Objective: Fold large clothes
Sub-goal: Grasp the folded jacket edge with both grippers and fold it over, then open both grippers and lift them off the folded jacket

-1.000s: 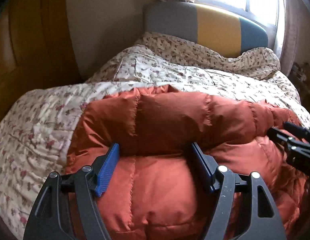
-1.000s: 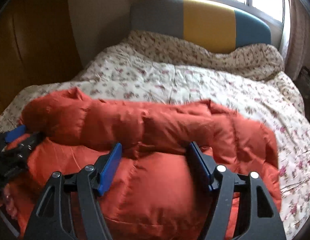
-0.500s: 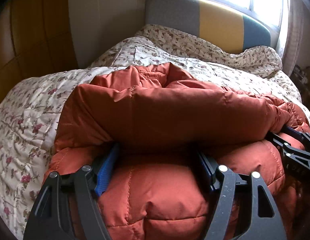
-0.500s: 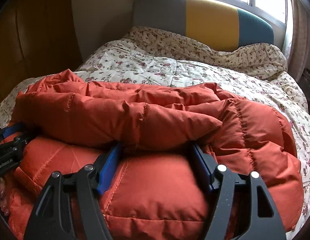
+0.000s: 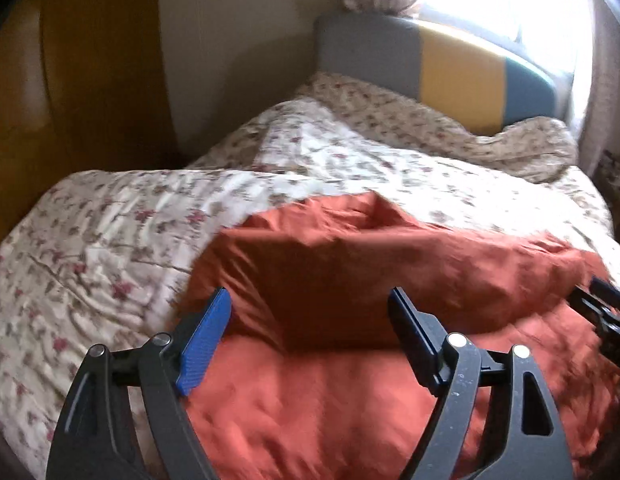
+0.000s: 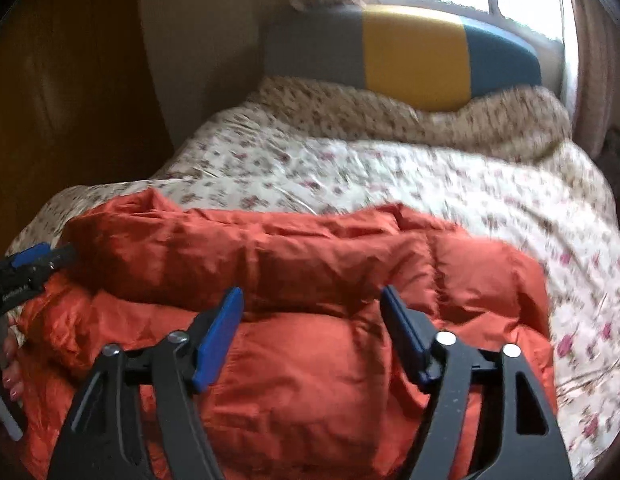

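Jaws of the left gripper (image 5: 310,308) have just been opening, nothing pinched; the right gripper (image 6: 312,304) stands spread above the folded orange down jacket (image 6: 293,364) (floral quilt (image 6: 390,168) underneath, striped headboard (image 6: 410,52) behind).

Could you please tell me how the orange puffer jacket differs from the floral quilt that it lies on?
The jacket is plain orange; the quilt is cream with small red flowers.
The quilt covers the bed up to the headboard; the jacket takes up only the near part.
The jacket is folded over itself into a thick roll; the quilt lies spread out, bunched only at the headboard.
Both look soft and padded.
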